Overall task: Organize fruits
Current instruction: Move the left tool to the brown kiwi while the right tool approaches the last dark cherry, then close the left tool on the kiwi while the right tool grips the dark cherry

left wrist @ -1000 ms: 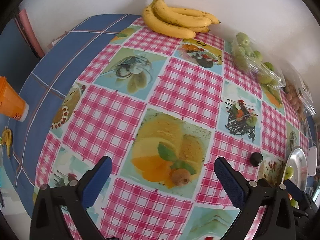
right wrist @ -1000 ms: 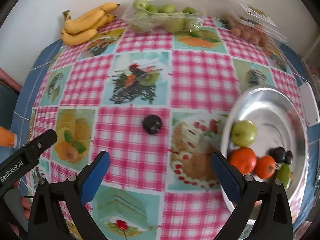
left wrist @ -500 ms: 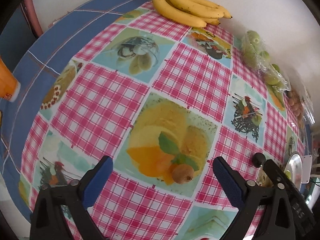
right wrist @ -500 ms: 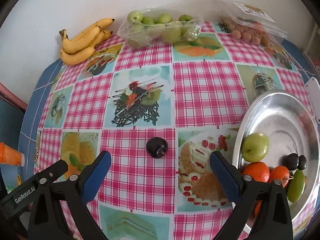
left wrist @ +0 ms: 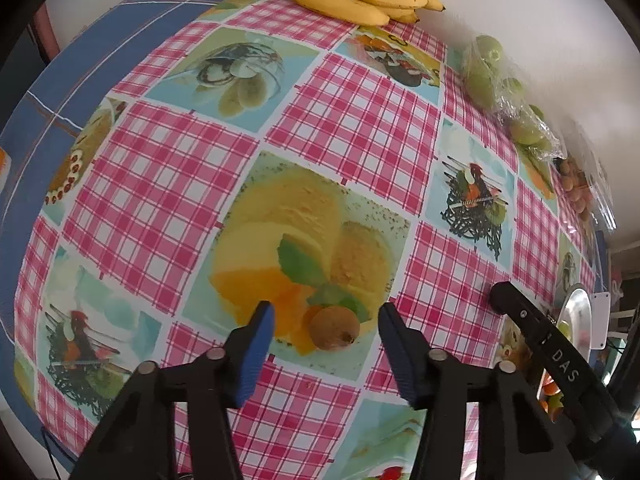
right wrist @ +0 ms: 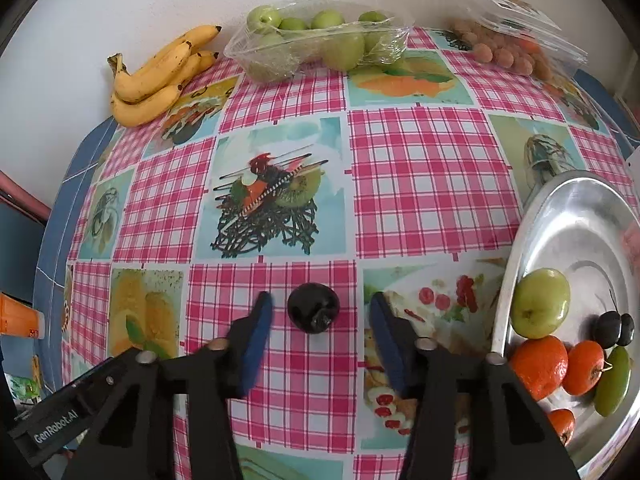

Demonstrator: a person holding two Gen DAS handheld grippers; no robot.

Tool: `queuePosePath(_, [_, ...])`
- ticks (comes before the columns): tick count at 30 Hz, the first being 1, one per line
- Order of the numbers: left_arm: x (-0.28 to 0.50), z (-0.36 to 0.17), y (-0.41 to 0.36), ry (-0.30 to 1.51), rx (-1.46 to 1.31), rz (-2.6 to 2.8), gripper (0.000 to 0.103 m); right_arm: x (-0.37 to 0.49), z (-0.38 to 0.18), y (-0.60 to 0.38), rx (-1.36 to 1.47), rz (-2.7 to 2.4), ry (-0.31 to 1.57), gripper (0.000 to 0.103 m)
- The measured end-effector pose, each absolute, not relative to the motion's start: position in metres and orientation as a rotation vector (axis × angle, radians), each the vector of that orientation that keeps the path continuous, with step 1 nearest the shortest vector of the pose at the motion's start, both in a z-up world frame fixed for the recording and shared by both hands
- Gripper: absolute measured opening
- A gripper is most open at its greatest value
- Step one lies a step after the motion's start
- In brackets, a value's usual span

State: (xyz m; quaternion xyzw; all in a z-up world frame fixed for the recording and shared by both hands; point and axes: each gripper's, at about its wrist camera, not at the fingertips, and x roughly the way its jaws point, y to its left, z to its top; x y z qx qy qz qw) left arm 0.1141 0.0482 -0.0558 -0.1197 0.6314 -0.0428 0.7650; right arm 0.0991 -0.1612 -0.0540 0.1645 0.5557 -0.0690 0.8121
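A small brown kiwi-like fruit point(left wrist: 334, 328) lies on the checked tablecloth between the blue pads of my left gripper point(left wrist: 326, 322). The jaws are closing, with gaps still on both sides of the fruit. A dark plum point(right wrist: 313, 307) lies between the pads of my right gripper point(right wrist: 318, 312), whose jaws are also closing and stand clear of it. A silver bowl point(right wrist: 520, 224) at the right holds a green apple point(right wrist: 540, 303), oranges point(right wrist: 540, 366), dark plums and a green fruit.
Bananas point(right wrist: 156, 76) lie at the back left by the wall. A clear tray of green apples point(right wrist: 320, 46) and a clear pack of small brown fruits point(right wrist: 512, 46) stand along the back. An orange cup point(right wrist: 16, 322) sits at the left edge.
Both grippers have sunk toward the table and their jaws have narrowed a lot. The brown fruit and the plum now sit between the pads.
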Motion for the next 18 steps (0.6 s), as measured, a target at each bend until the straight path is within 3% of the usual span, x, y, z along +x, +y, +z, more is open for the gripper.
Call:
queuePosePath(12, [0.1147,-0.0605,0.0486,1.376,-0.258,-0.102,0.029,0.104,-0.0614,-0.156,0.353,-0.15,1.198,0.035])
queuePosePath(18, [0.1152,-0.0593,0.0476,1.368,-0.25,-0.117,0.029,0.106,-0.0622,-0.1533,0.357,-0.142,1.197,0.028])
